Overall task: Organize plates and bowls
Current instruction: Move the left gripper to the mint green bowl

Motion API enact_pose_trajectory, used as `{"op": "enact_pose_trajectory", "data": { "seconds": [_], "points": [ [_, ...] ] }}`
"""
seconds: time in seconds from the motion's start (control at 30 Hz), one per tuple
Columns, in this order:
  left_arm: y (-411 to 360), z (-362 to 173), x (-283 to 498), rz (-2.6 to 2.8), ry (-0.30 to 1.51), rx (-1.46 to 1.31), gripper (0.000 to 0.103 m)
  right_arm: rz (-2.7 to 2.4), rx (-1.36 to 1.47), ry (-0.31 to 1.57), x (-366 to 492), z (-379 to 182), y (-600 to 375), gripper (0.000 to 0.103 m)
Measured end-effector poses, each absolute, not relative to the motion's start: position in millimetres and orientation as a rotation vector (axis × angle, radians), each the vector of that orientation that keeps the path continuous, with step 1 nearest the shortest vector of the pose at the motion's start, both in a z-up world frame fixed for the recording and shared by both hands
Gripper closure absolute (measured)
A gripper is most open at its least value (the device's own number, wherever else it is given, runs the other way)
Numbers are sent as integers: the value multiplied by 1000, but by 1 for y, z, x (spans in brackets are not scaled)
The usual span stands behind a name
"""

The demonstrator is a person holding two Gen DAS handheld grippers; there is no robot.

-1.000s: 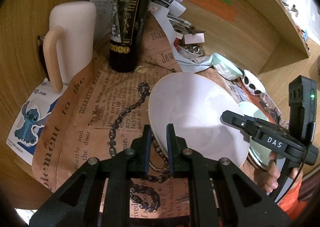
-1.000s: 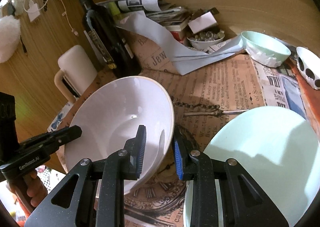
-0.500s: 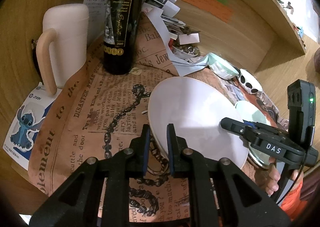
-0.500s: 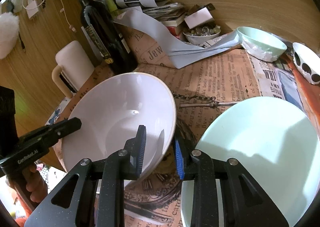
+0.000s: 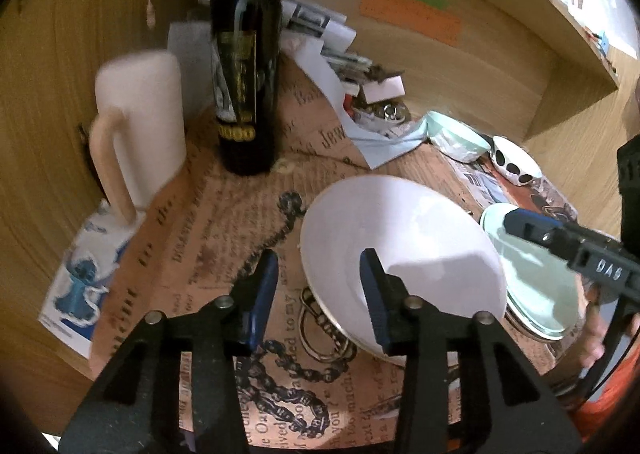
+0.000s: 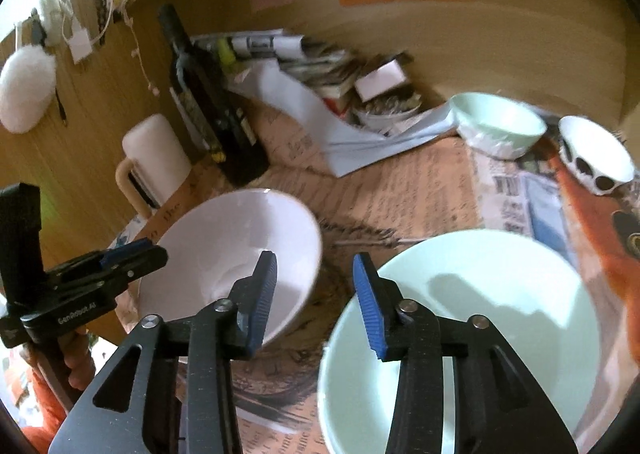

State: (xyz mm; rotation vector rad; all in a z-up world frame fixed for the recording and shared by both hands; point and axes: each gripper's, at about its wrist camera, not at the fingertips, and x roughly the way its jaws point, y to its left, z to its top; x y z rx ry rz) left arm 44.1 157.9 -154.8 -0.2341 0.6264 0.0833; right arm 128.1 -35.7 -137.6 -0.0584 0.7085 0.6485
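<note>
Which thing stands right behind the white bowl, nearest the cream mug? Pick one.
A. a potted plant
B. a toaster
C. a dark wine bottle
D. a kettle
C: a dark wine bottle stands upright on the printed paper beside the cream mug, behind the white bowl.

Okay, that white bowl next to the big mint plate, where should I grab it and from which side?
Probably pinch the white bowl by its thin rim, one finger inside, one outside, coming from the near side: it sits upright and its wall flares too wide to span.
</note>
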Motion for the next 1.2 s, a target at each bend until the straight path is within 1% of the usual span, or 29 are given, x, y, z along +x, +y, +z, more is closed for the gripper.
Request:
{"op": "enact_pose_trajectory", "data": {
  "seconds": [0.1, 0.2, 0.23, 0.3, 0.4, 0.47, 0.53, 0.6, 0.67, 0.73, 0.9, 1.2],
  "points": [
    [154, -144, 42, 94, 600, -215, 56, 633, -44, 684, 130, -129, -49, 66],
    [149, -131, 41, 98, 572, -202, 55, 605, -39, 648, 132, -119, -64, 66],
    [146, -125, 42, 97, 560, -201, 51, 585, -38, 627, 133, -114, -71, 66],
    [142, -116, 45, 94, 537, -204, 47, 559, -44, 601, 136, -109, -79, 59],
    [133, -100, 51, 79, 503, -205, 44, 520, -40, 558, 143, -98, -96, 58],
    [126, -91, 56, 71, 484, -205, 40, 504, -39, 539, 147, -92, -105, 58],
    [119, -83, 64, 66, 467, -205, 32, 486, -39, 520, 151, -88, -114, 57],
    [111, -76, 72, 61, 453, -197, 28, 468, -35, 502, 158, -83, -123, 55],
    [102, -70, 82, 60, 447, -180, 24, 443, -40, 483, 167, -79, -132, 54],
    [94, -67, 93, 57, 450, -164, 18, 431, -42, 476, 175, -77, -137, 54],
    [80, -63, 126, 14, 496, -174, 17, 424, -20, 502, 210, -77, -151, 54],
    [66, -64, 185, 33, 575, -166, 17, 372, -4, 602, 293, -92, -154, 54]
  ]
}}
